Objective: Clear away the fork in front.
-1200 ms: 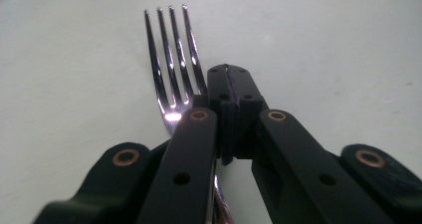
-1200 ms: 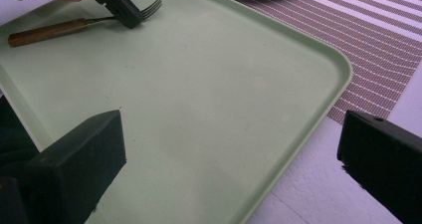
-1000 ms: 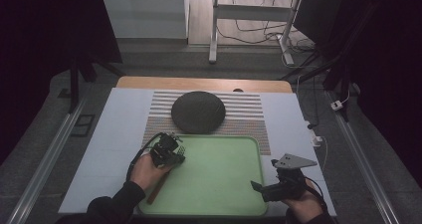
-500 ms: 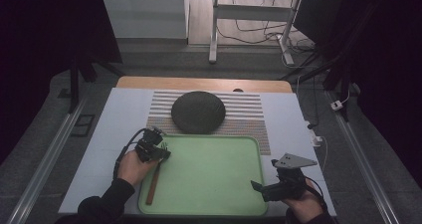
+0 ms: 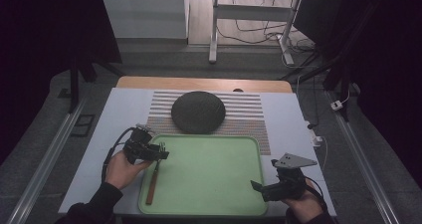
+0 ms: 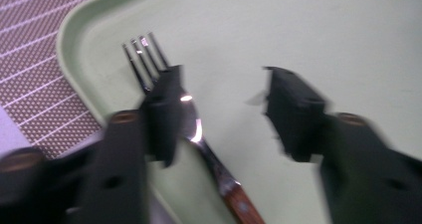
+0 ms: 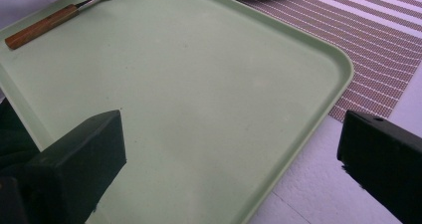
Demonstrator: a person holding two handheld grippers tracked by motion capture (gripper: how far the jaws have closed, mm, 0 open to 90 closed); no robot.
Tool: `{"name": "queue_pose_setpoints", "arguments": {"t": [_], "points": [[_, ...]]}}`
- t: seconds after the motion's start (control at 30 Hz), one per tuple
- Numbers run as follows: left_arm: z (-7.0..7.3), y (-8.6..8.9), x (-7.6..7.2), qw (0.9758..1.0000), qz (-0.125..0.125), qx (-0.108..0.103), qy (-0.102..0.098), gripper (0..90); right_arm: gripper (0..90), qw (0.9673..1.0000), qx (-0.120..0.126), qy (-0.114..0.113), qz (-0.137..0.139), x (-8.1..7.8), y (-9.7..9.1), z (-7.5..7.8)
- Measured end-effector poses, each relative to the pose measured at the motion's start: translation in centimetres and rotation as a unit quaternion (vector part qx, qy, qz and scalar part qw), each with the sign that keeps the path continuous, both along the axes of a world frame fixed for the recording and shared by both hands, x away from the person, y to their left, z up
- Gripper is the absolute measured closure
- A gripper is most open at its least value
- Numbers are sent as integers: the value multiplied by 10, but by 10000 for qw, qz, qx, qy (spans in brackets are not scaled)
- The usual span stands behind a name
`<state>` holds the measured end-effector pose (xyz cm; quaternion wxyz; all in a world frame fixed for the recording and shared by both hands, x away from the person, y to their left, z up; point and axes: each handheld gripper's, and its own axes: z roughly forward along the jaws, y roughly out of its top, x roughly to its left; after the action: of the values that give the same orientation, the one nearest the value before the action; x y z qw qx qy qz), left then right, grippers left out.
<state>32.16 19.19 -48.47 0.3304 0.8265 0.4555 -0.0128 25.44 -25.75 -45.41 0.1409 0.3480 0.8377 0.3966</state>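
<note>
Fork [image 5: 154, 176] with a wooden handle lies flat on the green tray [image 5: 214, 184], along the tray's left edge, tines toward the far rim and handle toward the near rim. In the left gripper view the fork [image 6: 199, 134] rests on the tray [image 6: 308, 30] floor with its tines just past the tip of one black jaw; nothing presses on it and the gap between the jaws is free of it. Left gripper [image 5: 160, 154] hovers at the tray's far left corner, just above the fork's tines; its jaws have just been opening and now stand moderately apart, holding nothing. Right gripper [image 5: 259, 188] sits at the tray's near right corner, well apart from the fork, its jaws spread wide over the tray [image 7: 199, 84] surface and gripping nothing; its own view shows the fork [image 7: 54, 17] across the tray. Beyond the tray's far rim lies a striped placemat [image 5: 249, 112] bearing a dark round plate [image 5: 198, 112].
</note>
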Motion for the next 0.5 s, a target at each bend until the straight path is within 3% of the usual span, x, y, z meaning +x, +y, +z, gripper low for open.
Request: {"name": "queue_pose_setpoints", "arguments": {"t": [0.17,0.27,0.5], "points": [[10,17,-23,9984,-67,-406,-395,221,0,10000,19,7,-1,0,0,0],[14,31,-40,9966,38,-622,-533,186,0,10000,16,17,-1,1,0,0],[17,59,-75,9928,205,-902,-767,93,0,10000,-36,18,-22,0,0,0]]}}
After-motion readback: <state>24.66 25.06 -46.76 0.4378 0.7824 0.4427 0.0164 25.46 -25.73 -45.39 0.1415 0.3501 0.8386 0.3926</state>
